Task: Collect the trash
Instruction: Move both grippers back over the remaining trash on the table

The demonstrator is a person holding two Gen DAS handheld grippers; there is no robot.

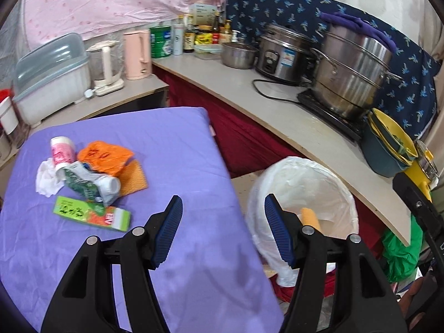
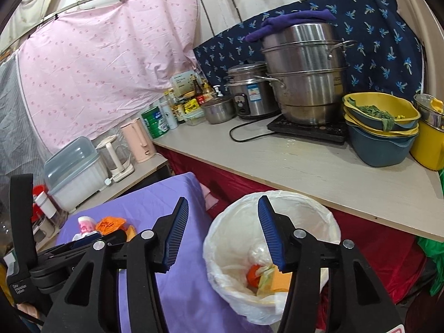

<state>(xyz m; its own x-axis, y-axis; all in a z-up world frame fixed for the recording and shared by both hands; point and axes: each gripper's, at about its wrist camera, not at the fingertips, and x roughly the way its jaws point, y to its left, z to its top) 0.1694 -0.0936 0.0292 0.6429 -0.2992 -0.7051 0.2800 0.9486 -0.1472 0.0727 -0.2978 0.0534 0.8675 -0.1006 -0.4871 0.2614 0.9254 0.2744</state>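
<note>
Purple-clothed table (image 1: 172, 149); trash pile (image 1: 88, 177) overlapping, left gripper (image 1: 223, 229) jaws apart, empty; right gripper (image 2: 223, 234) jaws apart above lined bin (image 2: 222, 227); risk: grabbing several overlapped pieces, dropping one.

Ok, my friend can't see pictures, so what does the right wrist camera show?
An open, empty claw hangs above a bin lined with a white bag, with orange and yellow scraps at the bottom. To the left is a purple-covered table with more trash; behind is a counter crowded with steel pots.
</note>
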